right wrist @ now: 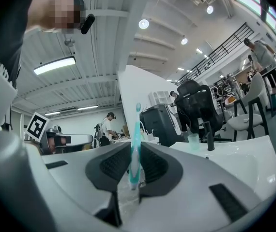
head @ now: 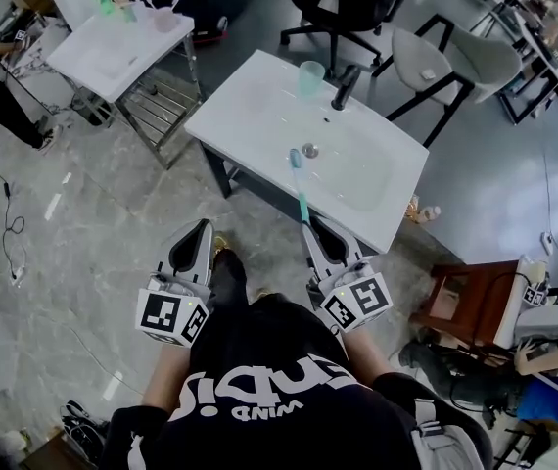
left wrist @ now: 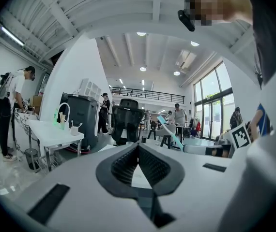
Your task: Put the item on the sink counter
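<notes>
One toothbrush clamped in right tongs, near sink counter, left tongs closed

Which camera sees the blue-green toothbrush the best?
The right gripper view: the toothbrush stands upright, big and close, clamped between the right gripper's jaws. The head view shows it small, from above, sticking out toward the sink. The left gripper view catches it tiny, off to the right.

A sink counter is sitting mid-frame, a cup standing on its upper edge, left of the faucet. A toothbrush is reaching over its lower edge; another sink is standing upper left.
</notes>
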`<action>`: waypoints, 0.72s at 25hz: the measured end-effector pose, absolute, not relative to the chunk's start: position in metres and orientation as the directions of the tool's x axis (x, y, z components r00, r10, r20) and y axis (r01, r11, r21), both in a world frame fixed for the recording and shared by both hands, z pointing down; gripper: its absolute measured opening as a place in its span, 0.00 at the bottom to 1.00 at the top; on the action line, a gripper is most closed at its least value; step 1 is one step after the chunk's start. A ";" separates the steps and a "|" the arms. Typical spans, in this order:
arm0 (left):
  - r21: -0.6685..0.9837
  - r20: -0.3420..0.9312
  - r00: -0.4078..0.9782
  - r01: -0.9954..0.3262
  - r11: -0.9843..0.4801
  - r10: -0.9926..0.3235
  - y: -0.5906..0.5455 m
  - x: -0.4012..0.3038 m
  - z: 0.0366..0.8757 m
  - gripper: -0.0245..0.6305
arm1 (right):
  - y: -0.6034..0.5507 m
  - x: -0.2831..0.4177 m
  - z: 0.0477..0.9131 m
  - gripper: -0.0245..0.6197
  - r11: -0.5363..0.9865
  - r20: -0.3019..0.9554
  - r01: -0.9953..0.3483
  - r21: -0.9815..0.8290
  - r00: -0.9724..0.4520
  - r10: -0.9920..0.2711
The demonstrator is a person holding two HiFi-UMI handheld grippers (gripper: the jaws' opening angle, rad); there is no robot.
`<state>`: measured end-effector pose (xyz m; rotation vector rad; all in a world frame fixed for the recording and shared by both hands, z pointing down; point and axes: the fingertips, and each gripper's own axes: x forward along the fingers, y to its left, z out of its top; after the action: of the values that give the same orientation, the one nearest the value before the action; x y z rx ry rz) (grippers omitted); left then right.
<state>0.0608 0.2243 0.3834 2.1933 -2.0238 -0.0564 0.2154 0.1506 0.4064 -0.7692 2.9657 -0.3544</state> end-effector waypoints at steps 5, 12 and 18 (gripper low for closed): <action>0.144 0.077 0.103 -0.985 -0.091 -0.992 0.196 0.041 0.388 0.07 | 0.127 0.196 0.408 0.15 0.844 0.005 -0.486 -0.229 -0.867 -0.498; 0.148 0.073 0.133 -0.982 -0.121 -0.988 0.150 0.007 0.390 0.07 | 0.087 0.162 0.411 0.15 0.832 0.018 -0.506 -0.225 -0.856 -0.516; 0.136 0.076 0.169 -0.978 -0.157 -0.983 0.108 -0.029 0.384 0.07 | 0.052 0.124 0.408 0.15 0.826 0.034 -0.520 -0.216 -0.850 -0.526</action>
<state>-0.0292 0.1081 0.3843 2.2794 -1.9314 -0.0459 0.1242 0.0519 0.4085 -0.8526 2.9766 -0.3403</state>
